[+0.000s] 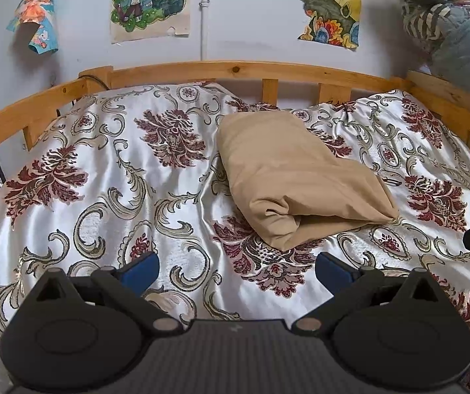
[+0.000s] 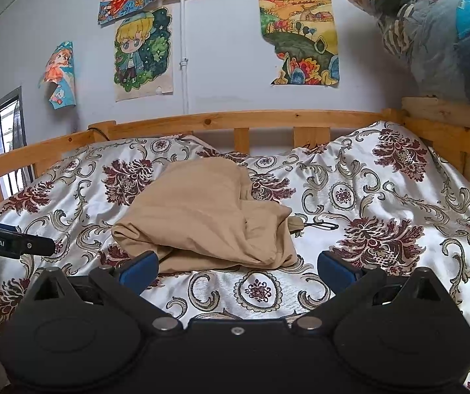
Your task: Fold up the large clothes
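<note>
1. While both claws hover above the floral bedspread (image 1: pixel 103 177), neither grips anything: left gripper (image 1: pixel 236 271) jaws spread wide, right gripper (image 2: pixel 237 271) likewise.
2. Tan garment (image 1: pixel 297 177) lies bundled, already folded over itself; ahead and right of the left claw, just ahead of the right claw (image 2: pixel 208 216).
3. Near edge looks bulged and loose; possibly a cord (image 2: pixel 320 225) trails beside it, hard to tell.
4. Judgement: folding seems nearly done. Best pinch the two near corners low, tuck the bulge under, press flat.
</note>
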